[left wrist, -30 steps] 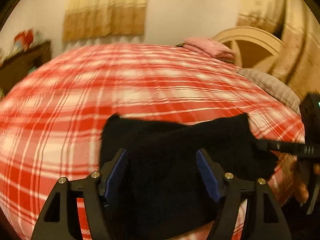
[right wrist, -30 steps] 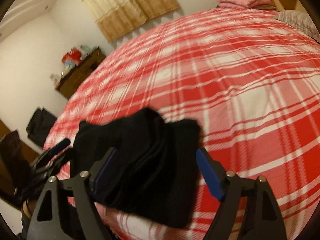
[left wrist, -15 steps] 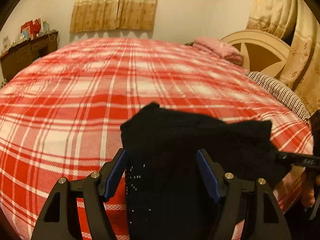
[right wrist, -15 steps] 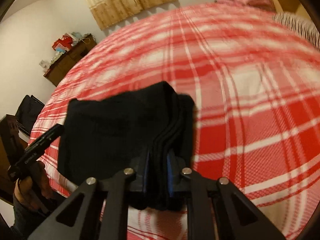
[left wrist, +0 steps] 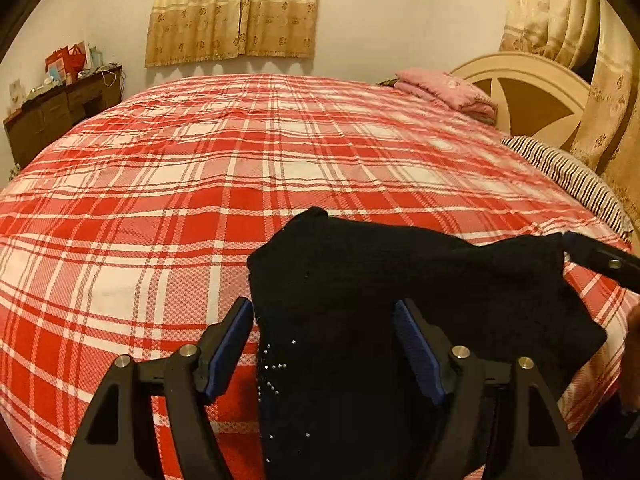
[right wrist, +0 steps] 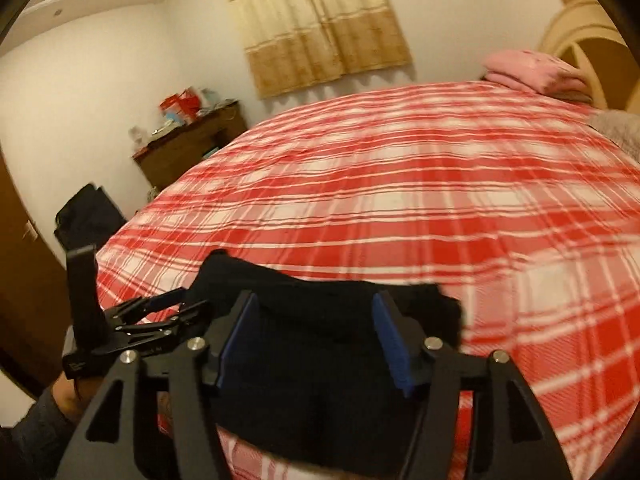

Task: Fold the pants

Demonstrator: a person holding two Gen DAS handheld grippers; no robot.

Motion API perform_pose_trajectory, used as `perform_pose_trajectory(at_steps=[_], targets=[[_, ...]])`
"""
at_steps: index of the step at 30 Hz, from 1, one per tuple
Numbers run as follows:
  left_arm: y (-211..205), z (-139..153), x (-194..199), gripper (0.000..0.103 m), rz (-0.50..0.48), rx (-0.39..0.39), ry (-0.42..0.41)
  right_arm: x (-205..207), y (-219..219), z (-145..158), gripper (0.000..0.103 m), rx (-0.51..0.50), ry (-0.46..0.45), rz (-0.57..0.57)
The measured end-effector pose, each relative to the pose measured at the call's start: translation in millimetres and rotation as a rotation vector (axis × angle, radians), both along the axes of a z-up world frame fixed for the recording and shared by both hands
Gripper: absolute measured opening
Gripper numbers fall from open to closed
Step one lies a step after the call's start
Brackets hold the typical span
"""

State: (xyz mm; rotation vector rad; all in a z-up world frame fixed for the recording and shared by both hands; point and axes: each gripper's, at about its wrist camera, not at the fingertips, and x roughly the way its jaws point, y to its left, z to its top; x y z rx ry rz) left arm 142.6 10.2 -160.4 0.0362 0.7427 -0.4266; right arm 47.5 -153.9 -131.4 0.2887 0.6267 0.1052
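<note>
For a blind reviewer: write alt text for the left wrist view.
The left tool hangs open over folded black pants at the near edge of a red plaid bed. The right tool's tip enters from the right. Beyond are a pink blanket, a headboard and curtains.

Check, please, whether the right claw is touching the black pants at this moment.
Cannot tell. In the right wrist view the right claw stands open astride the black pants, its blue pads overlapping the blurred cloth; neither contact nor gap shows plainly.
</note>
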Motion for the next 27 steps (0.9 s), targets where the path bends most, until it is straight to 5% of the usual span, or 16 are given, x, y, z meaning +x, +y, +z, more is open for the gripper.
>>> perform_pose_trajectory(at_steps=[6, 27], targets=[[1.2, -6.8, 7.0, 0.082, 0.003, -0.007, 0.035, 33.8, -22.6, -43.0, 0.062, 0.041, 0.178, -0.075], [-2.6, -0.3, -7.1, 0.082, -0.014, 0.004, 0.034, -40.4, 1.4, -17.2, 0.075, -0.015, 0.091, -0.018]])
